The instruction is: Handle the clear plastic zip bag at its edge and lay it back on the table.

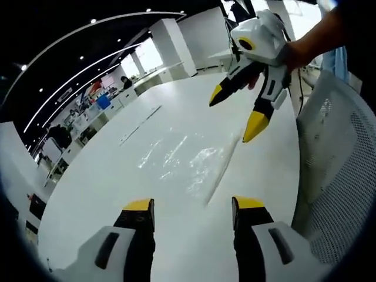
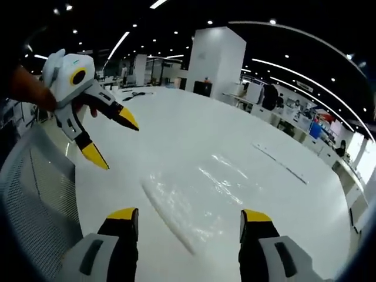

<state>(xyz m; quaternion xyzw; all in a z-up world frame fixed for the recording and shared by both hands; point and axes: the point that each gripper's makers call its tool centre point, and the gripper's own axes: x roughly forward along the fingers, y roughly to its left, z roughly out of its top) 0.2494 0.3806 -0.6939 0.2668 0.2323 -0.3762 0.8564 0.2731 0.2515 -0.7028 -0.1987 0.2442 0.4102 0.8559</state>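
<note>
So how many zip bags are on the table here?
1. The clear zip bag lies flat on the white table, ahead of both open tools; none seems hidden.

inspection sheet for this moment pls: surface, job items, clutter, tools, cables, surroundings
Surface: white table, glossy, bare around the bag.
Job's things: clear zip bag lies flat on the table, crinkled, nothing holding it.
Clutter: a thin strip lies beyond the bag; what it is cannot be told.
Grippers: left tool open, above the table short of the bag; right tool open, over the bag's near edge.
Cables: dark cords at the table's far end.
Surroundings: white mesh chair beside the table; open office with desks, ceiling lights.
</note>
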